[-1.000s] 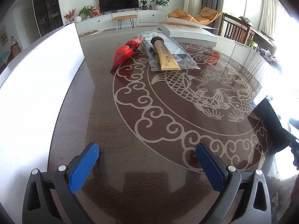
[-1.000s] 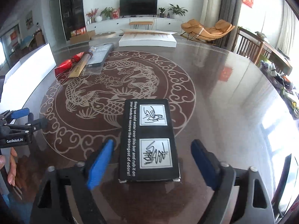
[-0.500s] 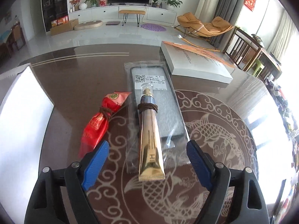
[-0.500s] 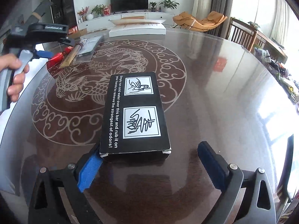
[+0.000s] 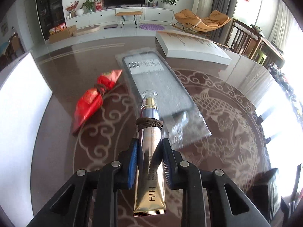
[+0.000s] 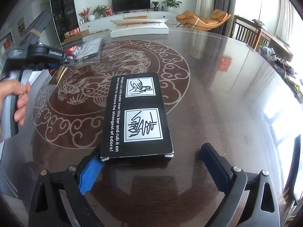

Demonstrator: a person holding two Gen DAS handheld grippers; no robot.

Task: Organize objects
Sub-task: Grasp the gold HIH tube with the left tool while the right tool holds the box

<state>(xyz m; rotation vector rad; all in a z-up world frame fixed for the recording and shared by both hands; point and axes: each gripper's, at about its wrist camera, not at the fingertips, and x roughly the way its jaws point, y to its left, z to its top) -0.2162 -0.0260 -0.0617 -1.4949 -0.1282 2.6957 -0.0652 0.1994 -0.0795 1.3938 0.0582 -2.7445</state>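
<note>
A gold cosmetic tube (image 5: 150, 189) with a brown cord round its neck lies between the blue pads of my left gripper (image 5: 150, 145). The jaws are closing, and both pads press on the tube's sides. The tube's cap points away over a phone case in a clear bag (image 5: 157, 87). A red packet (image 5: 90, 104) lies to the left of it. A black printed box (image 6: 136, 113) rests flat on the table in front of my right gripper (image 6: 151, 168), which is open. Its left pad (image 6: 90, 174) sits at the box's near left corner; the right pad stands apart.
A flat white box (image 5: 193, 47) lies at the far side of the round patterned table (image 6: 217, 94). A white panel (image 5: 19, 113) borders the table on the left. A hand (image 6: 17, 102) holds the left gripper's handle. Chairs stand beyond the right edge.
My left gripper has travelled across the table to the gold tube and gone from wide open to closed on it. My right gripper stays open by the black box, barely shifted.
</note>
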